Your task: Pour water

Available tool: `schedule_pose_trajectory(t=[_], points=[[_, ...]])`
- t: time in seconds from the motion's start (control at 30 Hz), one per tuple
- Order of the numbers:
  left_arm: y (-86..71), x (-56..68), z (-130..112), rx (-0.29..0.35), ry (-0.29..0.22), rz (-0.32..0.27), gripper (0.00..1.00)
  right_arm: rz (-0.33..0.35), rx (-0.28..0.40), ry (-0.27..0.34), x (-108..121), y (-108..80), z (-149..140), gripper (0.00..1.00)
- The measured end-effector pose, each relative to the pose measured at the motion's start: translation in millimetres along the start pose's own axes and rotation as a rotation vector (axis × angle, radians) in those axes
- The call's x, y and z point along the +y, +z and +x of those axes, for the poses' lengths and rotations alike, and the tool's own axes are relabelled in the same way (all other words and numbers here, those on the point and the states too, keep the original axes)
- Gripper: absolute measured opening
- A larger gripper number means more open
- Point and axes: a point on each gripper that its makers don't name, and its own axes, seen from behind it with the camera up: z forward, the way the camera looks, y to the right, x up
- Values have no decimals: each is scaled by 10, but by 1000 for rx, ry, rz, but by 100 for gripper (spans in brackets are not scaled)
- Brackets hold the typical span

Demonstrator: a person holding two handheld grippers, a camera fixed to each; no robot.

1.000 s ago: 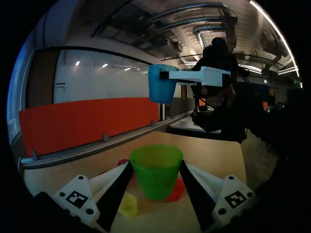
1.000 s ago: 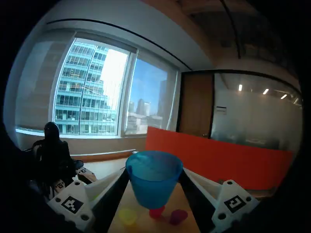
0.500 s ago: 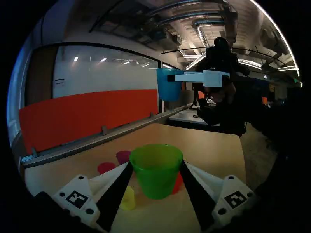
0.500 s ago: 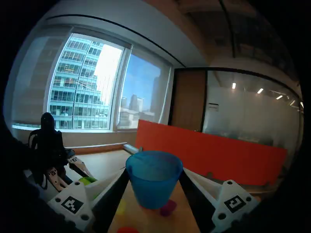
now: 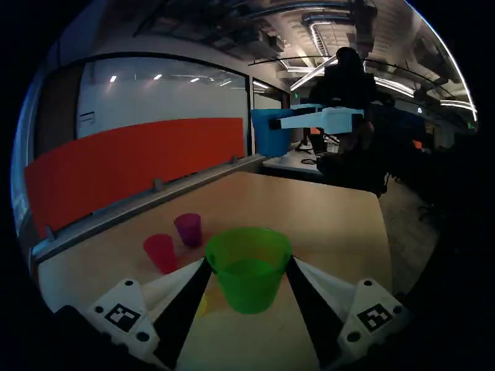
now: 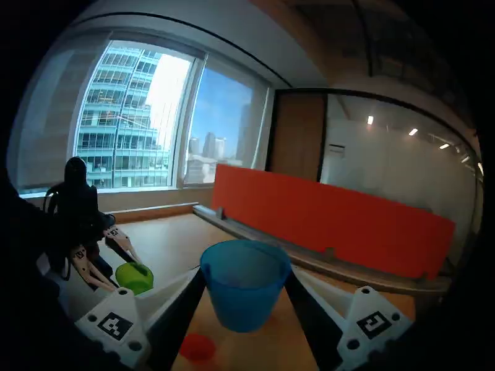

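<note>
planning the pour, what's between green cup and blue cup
Bare table between green cup and blue cup in the left gripper view; red cup and purple cup stand aside.

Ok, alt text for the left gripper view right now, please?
The left gripper clamps an upright green cup over a wooden table. Farther off, the right gripper, held by a person, grips a blue cup in the air. A small red cup and a small purple cup stand on the table at left.
</note>
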Motion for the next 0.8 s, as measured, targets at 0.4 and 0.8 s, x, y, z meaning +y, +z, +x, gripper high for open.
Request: schedule_pose_trajectory(t=[0.4, 0.8], points=[[152, 95, -469, -107, -1, -29, 85, -13, -66, 8, 100, 28, -464, 90], [280, 110, -885, -217, 9, -67, 85, -11, -100, 34, 128, 119, -723, 90]])
